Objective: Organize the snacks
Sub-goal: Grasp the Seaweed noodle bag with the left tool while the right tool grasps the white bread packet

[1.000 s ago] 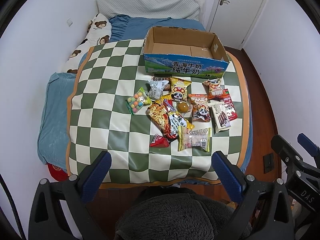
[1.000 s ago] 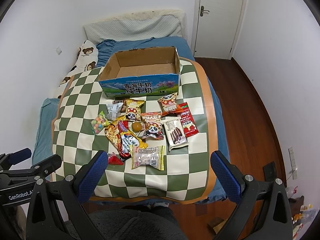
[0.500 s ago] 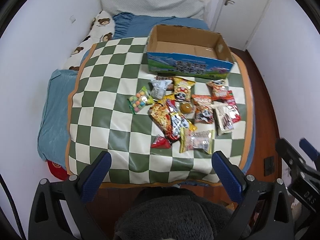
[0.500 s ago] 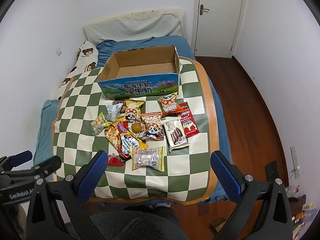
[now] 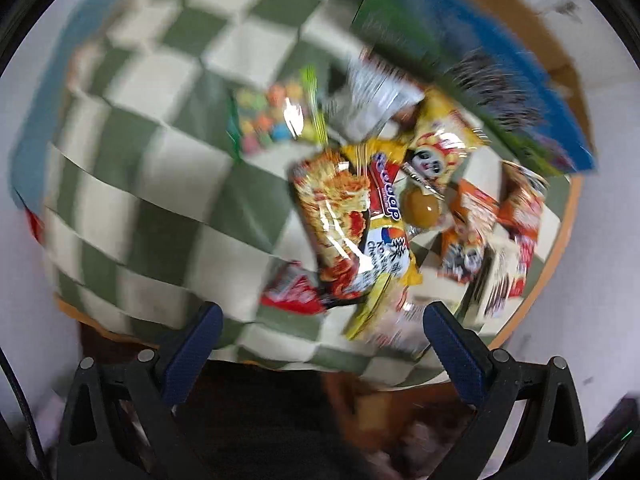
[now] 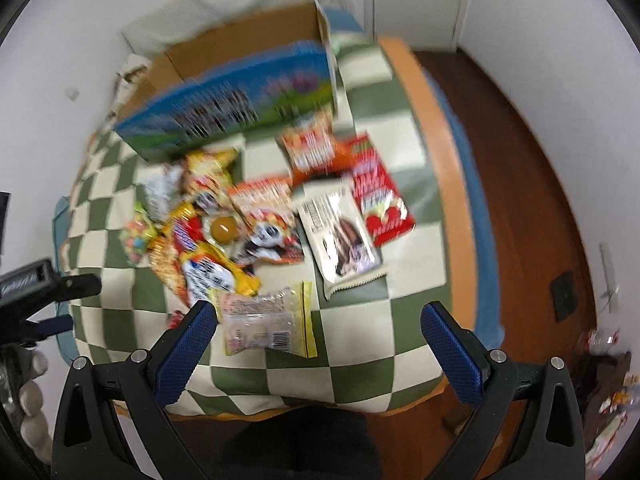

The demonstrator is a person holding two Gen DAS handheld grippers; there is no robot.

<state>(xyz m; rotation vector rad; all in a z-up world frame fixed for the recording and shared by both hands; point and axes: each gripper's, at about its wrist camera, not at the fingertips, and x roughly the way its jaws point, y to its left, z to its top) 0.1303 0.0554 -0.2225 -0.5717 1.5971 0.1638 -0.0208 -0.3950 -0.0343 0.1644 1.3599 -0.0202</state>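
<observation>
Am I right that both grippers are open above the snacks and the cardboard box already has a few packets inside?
Not quite. Both the left gripper and right gripper are open, but the right wrist view shows no packets in the cardboard box; the snacks lie on the checkered mat.

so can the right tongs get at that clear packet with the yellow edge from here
Probably yes. The right tongs are open, and the clear packet lies flat just ahead, nearest of the pile, nothing over it. Motion blur hides the exact gap.
</observation>
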